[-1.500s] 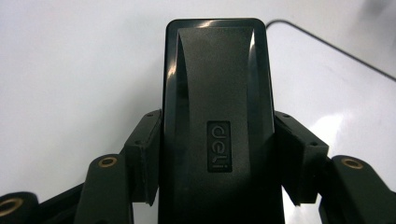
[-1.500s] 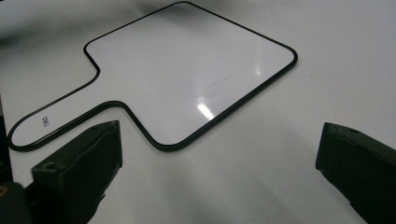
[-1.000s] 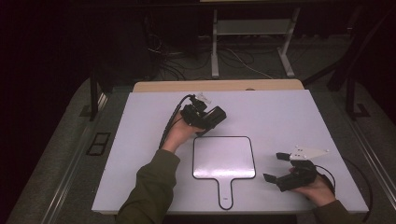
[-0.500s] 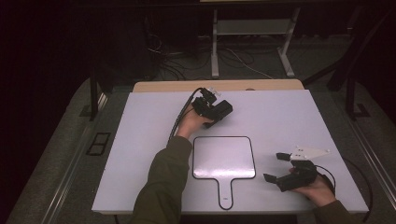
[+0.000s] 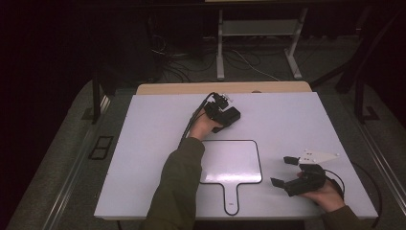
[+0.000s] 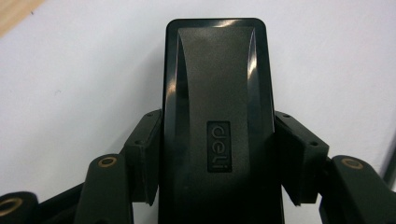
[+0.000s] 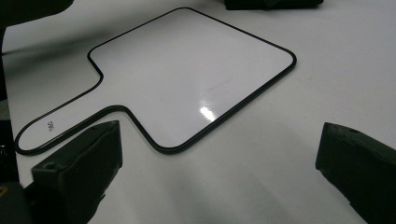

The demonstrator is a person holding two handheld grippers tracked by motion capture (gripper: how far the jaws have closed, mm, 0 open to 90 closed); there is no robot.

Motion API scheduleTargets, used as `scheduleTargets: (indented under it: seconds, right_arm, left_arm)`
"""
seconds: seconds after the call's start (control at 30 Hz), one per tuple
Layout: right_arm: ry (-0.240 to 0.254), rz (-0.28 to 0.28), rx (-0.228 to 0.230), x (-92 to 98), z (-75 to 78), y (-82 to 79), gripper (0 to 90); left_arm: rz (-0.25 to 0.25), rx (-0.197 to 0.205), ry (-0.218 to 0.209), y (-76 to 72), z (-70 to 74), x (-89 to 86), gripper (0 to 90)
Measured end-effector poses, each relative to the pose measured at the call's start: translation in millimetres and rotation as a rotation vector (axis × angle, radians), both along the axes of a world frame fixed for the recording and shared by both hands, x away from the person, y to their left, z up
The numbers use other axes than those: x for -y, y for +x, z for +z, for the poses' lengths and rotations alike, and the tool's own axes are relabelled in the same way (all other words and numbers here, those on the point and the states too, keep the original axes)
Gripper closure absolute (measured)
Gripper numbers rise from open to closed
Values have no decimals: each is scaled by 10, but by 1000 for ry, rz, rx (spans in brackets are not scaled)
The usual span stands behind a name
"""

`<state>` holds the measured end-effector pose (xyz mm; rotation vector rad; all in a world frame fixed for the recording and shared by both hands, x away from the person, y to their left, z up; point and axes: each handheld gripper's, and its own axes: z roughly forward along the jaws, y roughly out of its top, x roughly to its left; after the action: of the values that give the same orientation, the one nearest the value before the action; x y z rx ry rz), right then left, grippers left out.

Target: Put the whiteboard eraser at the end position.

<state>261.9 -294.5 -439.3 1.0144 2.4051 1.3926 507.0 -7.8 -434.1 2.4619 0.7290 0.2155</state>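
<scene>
Black eraser (image 6: pixel 217 130) marked "deli", clamped in left gripper (image 6: pixel 217 158).

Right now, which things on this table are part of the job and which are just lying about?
In use:
- black eraser, clamped in the left gripper
- small whiteboard with a handle
- right gripper, open, beside the board

Lying about:
- cables on the floor behind the table
- metal stand

Eraser (image 6: pixel 217 121) glossy black plastic; small whiteboard (image 7: pixel 187 74) smooth, shiny; table (image 5: pixel 297 120) matt white
</scene>
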Motion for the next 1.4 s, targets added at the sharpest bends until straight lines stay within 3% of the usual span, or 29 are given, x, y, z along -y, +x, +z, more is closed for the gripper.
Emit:
scheduleTargets:
  seconds: [0.23, 0.33, 0.43, 0.67, 0.87, 1.03, 1.17, 1.4]
  right_arm:
    - [1, -1, -3, -3, -4, 8, 0]
    - [2, -2, -4, -1, -3, 9, 0]
    - [2, -1, -4, 2, -6, 16, 0]
    - [1, -1, -3, 13, -15, 12, 0]
    - [7, 1, -12, 26, -33, 27, 0]
    - [11, 1, -18, 30, -47, 44, 0]
    - [20, 4, -25, 14, -58, 60, 0]
    - [14, 3, -34, 11, -85, 113, 0]
  left_arm:
    - [-11, 2, -5, 16, -9, 22, 384]
    - [12, -13, -49, 39, -13, -15, 349]
    - [20, 1, -68, 47, 7, -56, 277]
    - [35, 13, -146, -25, 83, -167, 232]
    - [18, 45, -182, -122, 137, -273, 204]
    - [35, 59, -229, -233, 178, -399, 186]
    - [34, 71, -215, -354, 228, -502, 168]
    - [25, 80, -266, -564, 324, -600, 156]
